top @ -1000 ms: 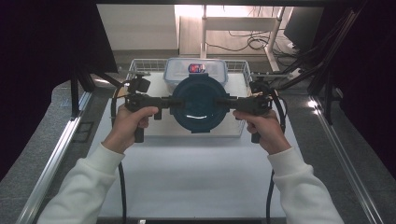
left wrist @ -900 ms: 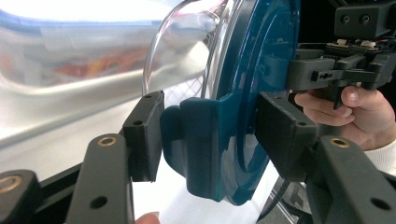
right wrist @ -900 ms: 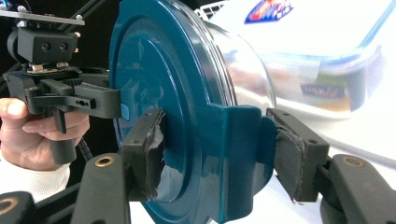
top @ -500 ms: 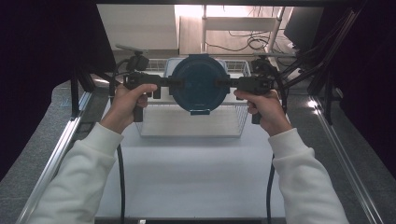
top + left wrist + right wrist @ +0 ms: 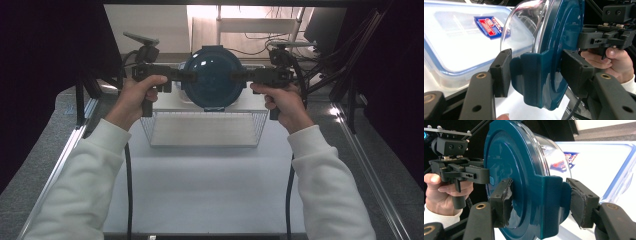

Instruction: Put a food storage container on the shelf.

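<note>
Nearest in the high view, two white sleeves come up over the bare white desk (image 5: 210, 200), a cable trailing beside each forearm. Past them a wire basket (image 5: 205, 129) stands on the desk. Above and just behind the basket, each hand holds its tongs level, pointing inward at the other.

The left tongs (image 5: 187, 76) are clenched on a teal tab at the left edge of a round teal lid (image 5: 215, 77); in the left gripper view the two black pads press the tab from both sides. The right tongs (image 5: 240, 76) grasp the matching tab on the opposite edge, and in the right gripper view one worn pad sits on the lid's flat teal face and the other on the far side of the tab.

The lid hangs in the air between the two tongs, off the desk, and stands nearly on edge in the gripper views. It has a teal rim and a clear domed middle.

Behind the lid in both gripper views lies a clear box (image 5: 454, 45) with a blue-edged cover and a red-and-blue label. Farther back, cables lie in a bright strip beyond the desk.
</note>
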`<state>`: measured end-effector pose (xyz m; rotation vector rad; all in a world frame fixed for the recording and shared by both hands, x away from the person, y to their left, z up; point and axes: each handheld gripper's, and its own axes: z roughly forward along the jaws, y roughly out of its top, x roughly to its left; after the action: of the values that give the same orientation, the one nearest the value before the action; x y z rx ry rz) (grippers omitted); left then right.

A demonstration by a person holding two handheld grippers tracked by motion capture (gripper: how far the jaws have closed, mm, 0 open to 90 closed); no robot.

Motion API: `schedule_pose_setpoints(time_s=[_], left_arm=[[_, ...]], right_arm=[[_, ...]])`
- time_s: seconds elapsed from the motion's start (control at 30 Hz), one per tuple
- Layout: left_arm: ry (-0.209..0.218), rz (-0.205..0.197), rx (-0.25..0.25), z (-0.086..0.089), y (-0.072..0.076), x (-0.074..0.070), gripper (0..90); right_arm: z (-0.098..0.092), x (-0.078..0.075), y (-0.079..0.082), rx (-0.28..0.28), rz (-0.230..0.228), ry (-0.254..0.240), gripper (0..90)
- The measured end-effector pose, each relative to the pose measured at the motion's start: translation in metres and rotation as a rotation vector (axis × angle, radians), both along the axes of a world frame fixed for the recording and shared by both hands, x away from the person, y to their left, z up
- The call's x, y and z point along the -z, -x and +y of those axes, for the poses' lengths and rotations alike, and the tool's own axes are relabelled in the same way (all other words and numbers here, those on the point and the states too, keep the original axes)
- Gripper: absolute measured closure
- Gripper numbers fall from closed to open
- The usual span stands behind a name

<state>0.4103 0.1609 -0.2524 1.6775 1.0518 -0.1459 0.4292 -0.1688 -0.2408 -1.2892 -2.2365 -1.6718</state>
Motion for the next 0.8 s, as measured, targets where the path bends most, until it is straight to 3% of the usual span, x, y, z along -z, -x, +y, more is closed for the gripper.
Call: schedule_pose_setpoints(time_s=[0.5, 0.63, 0.8], left_arm=[[0.03, 0.012, -0.001, 0.008, -0.03, -0.023, 43.4], [0.035, 0.036, -0.001, 0.009, -0.039, -0.02, 43.4], [0.042, 0.072, -0.016, 0.009, -0.055, -0.013, 43.4]], right_arm=[[0.007, -0.028, -0.025, 0.019, 0.005, -0.003, 40.6], [0.008, -0.027, -0.032, 0.023, 0.011, -0.004, 40.6], [0.008, -0.019, -0.049, 0.038, 0.053, -0.016, 40.6]])
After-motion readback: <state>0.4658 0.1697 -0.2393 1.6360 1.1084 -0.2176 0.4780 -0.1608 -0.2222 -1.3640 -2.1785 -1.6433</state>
